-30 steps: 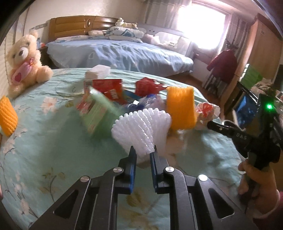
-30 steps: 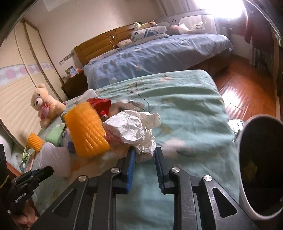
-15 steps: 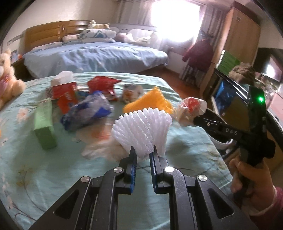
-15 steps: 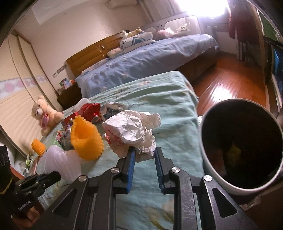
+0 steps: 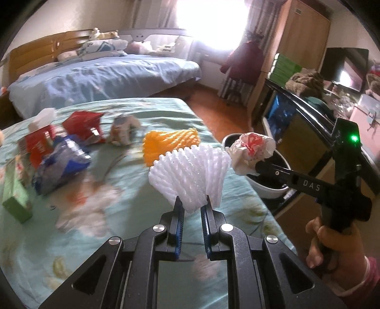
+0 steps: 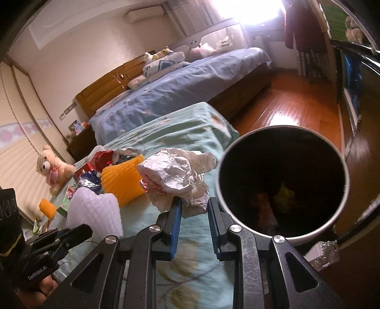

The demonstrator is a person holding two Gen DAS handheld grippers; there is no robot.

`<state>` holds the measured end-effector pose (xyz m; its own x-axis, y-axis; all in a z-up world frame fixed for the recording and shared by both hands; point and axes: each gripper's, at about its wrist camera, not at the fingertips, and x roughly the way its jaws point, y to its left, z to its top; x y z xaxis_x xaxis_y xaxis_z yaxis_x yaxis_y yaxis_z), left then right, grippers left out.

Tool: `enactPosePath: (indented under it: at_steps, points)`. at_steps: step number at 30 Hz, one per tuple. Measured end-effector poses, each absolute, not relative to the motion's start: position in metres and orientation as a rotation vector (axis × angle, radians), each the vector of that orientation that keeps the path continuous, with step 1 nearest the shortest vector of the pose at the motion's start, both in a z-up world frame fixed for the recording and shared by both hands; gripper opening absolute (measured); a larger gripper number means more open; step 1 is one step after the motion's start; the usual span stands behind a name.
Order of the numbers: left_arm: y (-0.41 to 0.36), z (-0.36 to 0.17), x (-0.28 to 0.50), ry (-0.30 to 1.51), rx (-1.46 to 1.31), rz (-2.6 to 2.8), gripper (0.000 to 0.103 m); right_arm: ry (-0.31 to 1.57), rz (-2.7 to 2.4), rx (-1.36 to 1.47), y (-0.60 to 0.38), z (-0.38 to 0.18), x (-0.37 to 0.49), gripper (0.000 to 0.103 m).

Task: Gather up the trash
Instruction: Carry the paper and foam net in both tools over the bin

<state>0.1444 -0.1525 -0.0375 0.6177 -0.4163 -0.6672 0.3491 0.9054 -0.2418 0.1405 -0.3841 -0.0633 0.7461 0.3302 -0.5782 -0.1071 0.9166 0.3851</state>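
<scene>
Left gripper (image 5: pixel 192 202) is clamped on one white foam net (image 5: pixel 190 171), held up above the green bedspread (image 5: pixel 118 237). Right gripper (image 6: pixel 193 204) is clamped on one crumpled paper wrapper (image 6: pixel 175 173), white with red print, held just beside the rim of one round bin (image 6: pixel 223 190); the bin stands off the bed's corner, dark inside, with a few bits at the bottom, too dim to count. In the left view one hand (image 5: pixel 332 247) with a pink cuff holds the right gripper's handle. Left on the bedspread, beyond the foam net: one orange foam net (image 5: pixel 171 142) nearest, then one blue and silver bag (image 5: pixel 61 164), one green box (image 5: pixel 14 192) at the left edge, one red box (image 5: pixel 38 142) with white tissue sticking out, one red wrapper (image 5: pixel 83 126), one small crumpled pack (image 5: pixel 123 130), blurred. The right view shows a second orange foam net (image 6: pixel 47 209) at the far left end of the bed and one teddy bear (image 6: pixel 52 171) against the wall. Farther off: one bed with blue bedding (image 5: pixel 102 76), a few pillows and soft toys at its headboard, count unclear. Farthest: one bright window (image 5: pixel 211 21), one dark red coat (image 5: pixel 244 64) hanging beside one wooden wardrobe (image 5: pixel 301 42).
</scene>
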Motion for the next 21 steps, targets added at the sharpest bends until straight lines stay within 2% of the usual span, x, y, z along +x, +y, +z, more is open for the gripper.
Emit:
enactPosePath:
  at_steps: [21]
  points:
    - [-0.234, -0.046, 0.181, 0.808, -0.022, -0.572, 0.013, 0.672, 0.131, 0.404, -0.448, -0.067, 0.127, 0.023]
